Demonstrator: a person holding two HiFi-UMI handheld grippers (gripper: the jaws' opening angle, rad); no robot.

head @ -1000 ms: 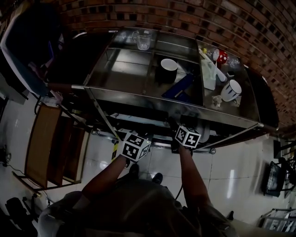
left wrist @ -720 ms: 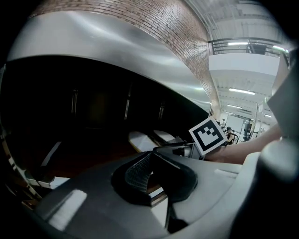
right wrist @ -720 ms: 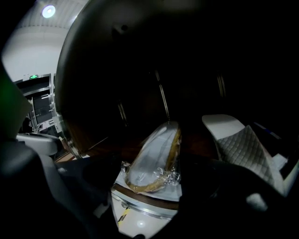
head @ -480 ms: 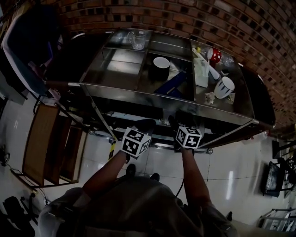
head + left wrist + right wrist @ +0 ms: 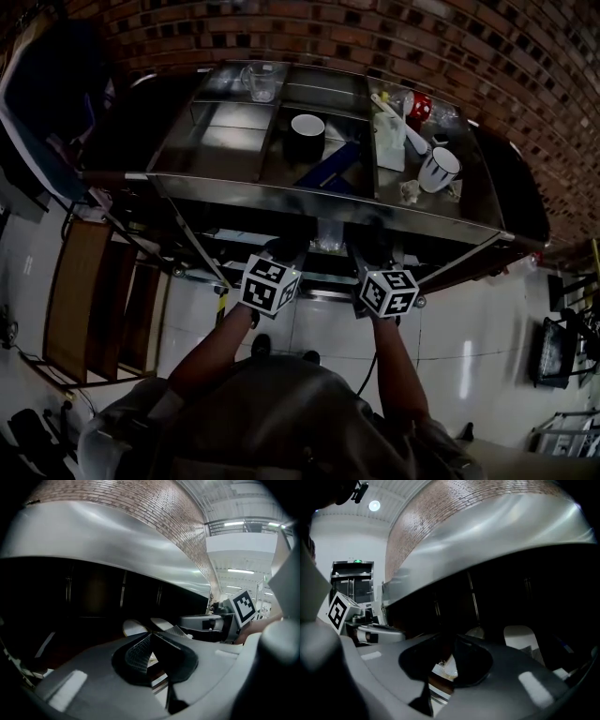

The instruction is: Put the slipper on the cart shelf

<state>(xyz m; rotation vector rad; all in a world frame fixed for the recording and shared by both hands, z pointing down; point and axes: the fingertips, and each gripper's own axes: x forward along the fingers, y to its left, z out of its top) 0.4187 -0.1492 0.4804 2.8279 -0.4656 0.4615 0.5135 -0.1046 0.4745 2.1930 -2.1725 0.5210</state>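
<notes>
- The right claw (image 5: 452,641) is closing, its tips meeting at frame centre with nothing between them.
- The left claw (image 5: 150,633) is clenched, tips together and empty.
- In the head view both claws reach under the top of the cart (image 5: 281,192) at frame centre. Their marker cubes (image 5: 271,286) show side by side.
- The slipper (image 5: 133,626) is a pale rounded shape with a second one beside it. It lies on the dark lower shelf (image 5: 79,644), just past the left claw's tips at frame centre.
- In the right gripper view, similar pale shapes lie right of centre.
- On the cart's top surface, in the upper centre of the head view, stand a glass mug (image 5: 261,82) and a black cup (image 5: 307,136). A white mug (image 5: 439,169) stands further right.
</notes>
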